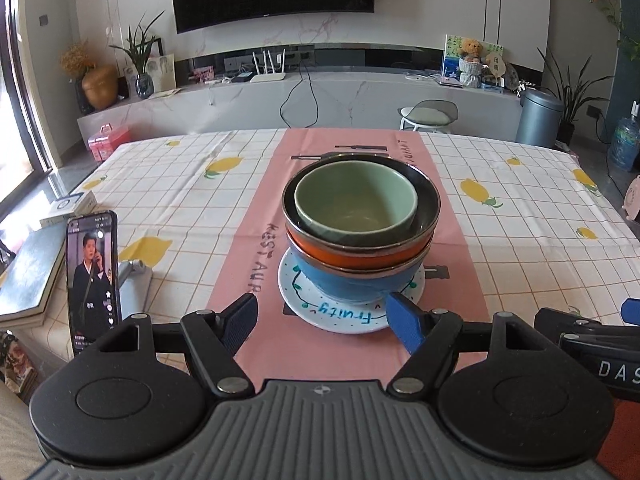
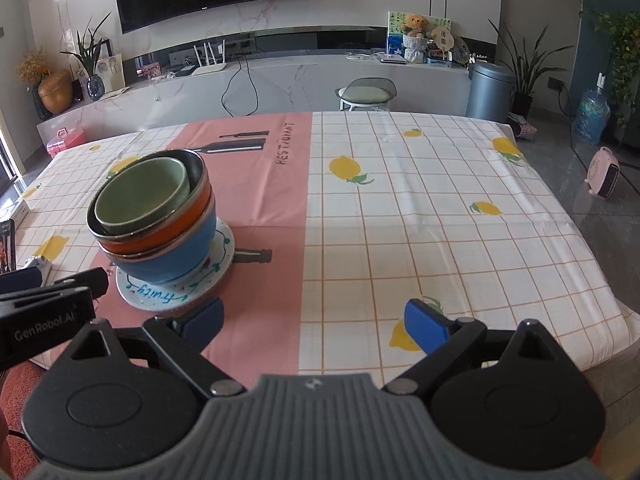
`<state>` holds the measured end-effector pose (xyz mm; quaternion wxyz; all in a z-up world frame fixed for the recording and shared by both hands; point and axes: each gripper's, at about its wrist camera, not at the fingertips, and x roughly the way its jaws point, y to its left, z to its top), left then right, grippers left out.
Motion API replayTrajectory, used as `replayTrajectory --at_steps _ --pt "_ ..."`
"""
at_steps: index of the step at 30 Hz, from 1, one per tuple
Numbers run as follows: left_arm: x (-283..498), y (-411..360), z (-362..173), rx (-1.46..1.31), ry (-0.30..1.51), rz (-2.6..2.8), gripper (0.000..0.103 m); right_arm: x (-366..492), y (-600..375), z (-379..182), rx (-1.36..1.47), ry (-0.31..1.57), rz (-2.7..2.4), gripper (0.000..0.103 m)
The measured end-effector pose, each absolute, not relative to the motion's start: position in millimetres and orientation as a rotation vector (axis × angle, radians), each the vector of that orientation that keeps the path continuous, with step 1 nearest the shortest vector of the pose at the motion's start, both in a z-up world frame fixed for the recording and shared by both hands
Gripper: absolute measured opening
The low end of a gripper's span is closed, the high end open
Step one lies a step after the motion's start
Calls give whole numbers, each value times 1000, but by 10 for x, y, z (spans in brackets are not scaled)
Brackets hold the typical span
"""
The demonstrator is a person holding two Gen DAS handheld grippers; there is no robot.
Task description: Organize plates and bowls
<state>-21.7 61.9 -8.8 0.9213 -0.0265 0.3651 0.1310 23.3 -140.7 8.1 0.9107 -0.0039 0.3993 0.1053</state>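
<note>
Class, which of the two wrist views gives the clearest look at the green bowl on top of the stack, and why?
The left wrist view: the green bowl sits near the centre, facing the camera, its inside open to view. In the right wrist view it lies off to the left, stretched by the lens, showing less of its inside.

Your counter (image 2: 440,208) wears a lemon-print cloth; a pink runner (image 2: 260,280) crosses it, carrying the white plate (image 1: 320,314); a phone (image 1: 94,276) stands near its left edge.

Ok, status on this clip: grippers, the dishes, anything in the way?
Left gripper open, empty. Right gripper open, empty. Green bowl nested in orange bowl and blue bowl, stacked on plate. Phone left of stack, apart.
</note>
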Motion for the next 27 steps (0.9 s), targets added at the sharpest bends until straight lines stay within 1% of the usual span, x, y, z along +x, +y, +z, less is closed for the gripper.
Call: replayTrajectory --at_steps 4,27 --pt "-207 597 -151 -56 786 265 86 231 -1442 52 7 829 203 95" --pt "-219 557 -140 -46 783 257 86 228 -1431 31 10 838 221 95"
